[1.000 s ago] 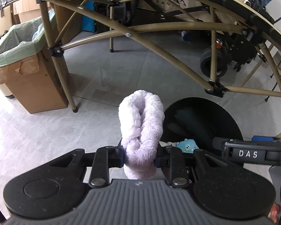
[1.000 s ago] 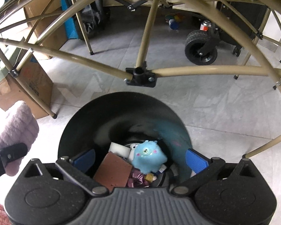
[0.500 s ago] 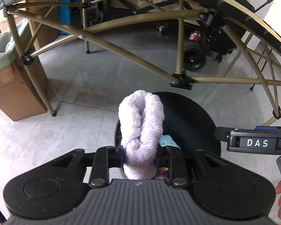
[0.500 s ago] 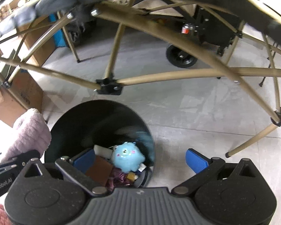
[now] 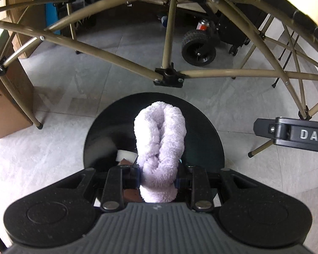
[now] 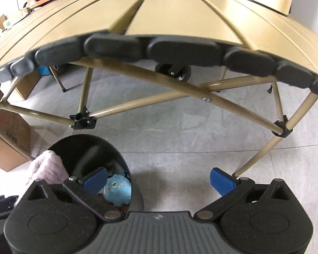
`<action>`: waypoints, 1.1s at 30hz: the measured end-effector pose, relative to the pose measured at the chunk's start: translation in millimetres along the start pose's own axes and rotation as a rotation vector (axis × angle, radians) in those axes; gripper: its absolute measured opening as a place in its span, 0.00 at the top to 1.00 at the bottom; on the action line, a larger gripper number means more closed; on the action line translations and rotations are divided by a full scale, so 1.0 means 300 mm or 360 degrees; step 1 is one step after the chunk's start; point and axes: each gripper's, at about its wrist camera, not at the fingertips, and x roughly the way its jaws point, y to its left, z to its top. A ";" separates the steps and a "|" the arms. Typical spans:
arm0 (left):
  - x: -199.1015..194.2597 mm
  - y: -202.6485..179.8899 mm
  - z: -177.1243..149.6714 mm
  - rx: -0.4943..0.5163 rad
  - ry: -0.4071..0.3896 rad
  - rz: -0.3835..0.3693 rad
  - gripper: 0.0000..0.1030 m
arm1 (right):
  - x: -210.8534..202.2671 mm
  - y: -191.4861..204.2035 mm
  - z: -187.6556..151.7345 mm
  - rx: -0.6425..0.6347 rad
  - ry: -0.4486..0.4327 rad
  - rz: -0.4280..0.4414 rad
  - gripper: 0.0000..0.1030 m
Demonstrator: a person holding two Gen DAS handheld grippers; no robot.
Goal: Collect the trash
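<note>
Left tongs (image 5: pixel 158 176) are clamped on a folded lilac fleece cloth (image 5: pixel 160 146) at frame centre, directly over the black bin (image 5: pixel 203 135) for dropping; right tongs (image 6: pixel 159 180) stand apart, empty.

A storeroom or workshop corner: grey tiled floor (image 5: pixel 78 84), folding table (image 6: pixel 180 14) on tan struts, cardboard boxes (image 5: pixel 8 105) at left, a wheeled cart (image 5: pixel 198 47) at upper right.

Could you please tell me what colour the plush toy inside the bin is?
Light blue plush toy, clearest in the right wrist view.
</note>
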 end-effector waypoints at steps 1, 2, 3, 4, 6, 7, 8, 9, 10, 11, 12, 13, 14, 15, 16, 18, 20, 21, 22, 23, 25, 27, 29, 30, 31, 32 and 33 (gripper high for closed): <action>0.009 -0.005 0.001 -0.0009 0.0017 0.0001 0.74 | 0.000 -0.002 0.000 0.0001 -0.0001 -0.0002 0.00; 0.020 -0.009 0.003 -0.0018 0.0036 0.0004 0.74 | 0.000 -0.002 0.001 0.0002 -0.0001 -0.0004 0.00; 0.030 -0.014 0.003 -0.0026 0.0054 0.0007 0.74 | 0.000 -0.005 0.001 0.0004 -0.0001 -0.0005 0.00; 0.038 -0.019 0.002 -0.0032 0.0069 0.0011 0.74 | 0.001 -0.006 0.002 0.0005 -0.0001 -0.0006 0.00; 0.052 -0.029 0.001 -0.0038 0.0089 0.0021 0.74 | 0.000 -0.012 0.003 0.0009 0.0001 -0.0009 0.00; 0.056 -0.036 0.002 -0.0040 0.0095 0.0025 0.74 | -0.001 -0.016 0.003 0.0011 0.0001 -0.0011 0.00; 0.062 -0.042 0.002 -0.0039 0.0098 0.0028 0.74 | -0.002 -0.018 0.002 0.0013 0.0002 -0.0012 0.00; 0.068 -0.047 0.002 -0.0038 0.0100 0.0031 0.74 | -0.001 -0.021 0.001 0.0015 0.0003 -0.0015 0.00; 0.071 -0.051 0.002 -0.0037 0.0101 0.0034 0.74 | 0.000 -0.023 0.000 0.0017 0.0005 -0.0016 0.00; 0.074 -0.054 0.003 -0.0036 0.0100 0.0036 0.74 | 0.001 -0.026 0.000 0.0020 0.0006 -0.0017 0.00; 0.077 -0.056 0.005 -0.0035 0.0100 0.0037 0.73 | 0.001 -0.028 -0.001 0.0022 0.0008 -0.0020 0.00; 0.080 -0.059 0.007 -0.0034 0.0100 0.0038 0.73 | 0.001 -0.028 -0.002 0.0023 0.0010 -0.0021 0.00; 0.081 -0.060 0.007 -0.0034 0.0100 0.0038 0.73 | 0.000 -0.029 -0.002 0.0023 0.0010 -0.0020 0.00; 0.082 -0.060 0.007 -0.0034 0.0100 0.0036 0.73 | 0.000 -0.028 -0.001 0.0021 0.0011 -0.0018 0.00; 0.080 -0.059 0.006 -0.0033 0.0101 0.0033 0.73 | -0.001 -0.027 -0.001 0.0018 0.0010 -0.0017 0.00; 0.077 -0.057 0.005 -0.0030 0.0103 0.0017 0.71 | -0.001 -0.024 -0.002 0.0012 0.0010 -0.0014 0.00; 0.075 -0.054 0.005 -0.0029 0.0104 0.0014 0.59 | 0.000 -0.024 -0.001 0.0007 0.0011 -0.0012 0.00; 0.074 -0.051 0.006 -0.0032 0.0103 0.0017 0.50 | -0.001 -0.025 -0.001 0.0007 0.0011 -0.0013 0.00; 0.072 -0.050 0.006 -0.0041 0.0102 0.0017 0.31 | -0.001 -0.025 -0.001 0.0008 0.0010 -0.0013 0.00; 0.069 -0.047 0.008 -0.0049 0.0096 0.0012 0.12 | 0.000 -0.028 0.000 0.0008 0.0010 -0.0013 0.00; 0.059 -0.048 0.009 -0.0055 0.0060 0.0020 0.00 | -0.001 -0.029 -0.001 0.0007 0.0006 -0.0018 0.00; 0.055 -0.052 0.012 -0.0026 0.0048 0.0040 0.00 | -0.002 -0.030 0.000 0.0009 0.0004 -0.0020 0.00; 0.060 -0.052 0.013 -0.0009 0.0064 0.0051 0.00 | -0.004 -0.030 0.000 0.0009 0.0002 -0.0019 0.00; 0.061 -0.050 0.012 -0.0004 0.0065 0.0051 0.00 | -0.005 -0.029 0.001 0.0008 -0.0001 -0.0017 0.00; 0.061 -0.048 0.011 -0.0001 0.0063 0.0058 0.00 | -0.006 -0.027 0.001 0.0006 -0.0003 -0.0016 0.00; 0.061 -0.047 0.010 0.0006 0.0059 0.0067 0.00 | -0.006 -0.025 0.001 0.0004 -0.0004 -0.0015 0.00; 0.060 -0.046 0.010 0.0012 0.0055 0.0070 0.00 | -0.007 -0.024 0.001 0.0002 -0.0005 -0.0013 0.00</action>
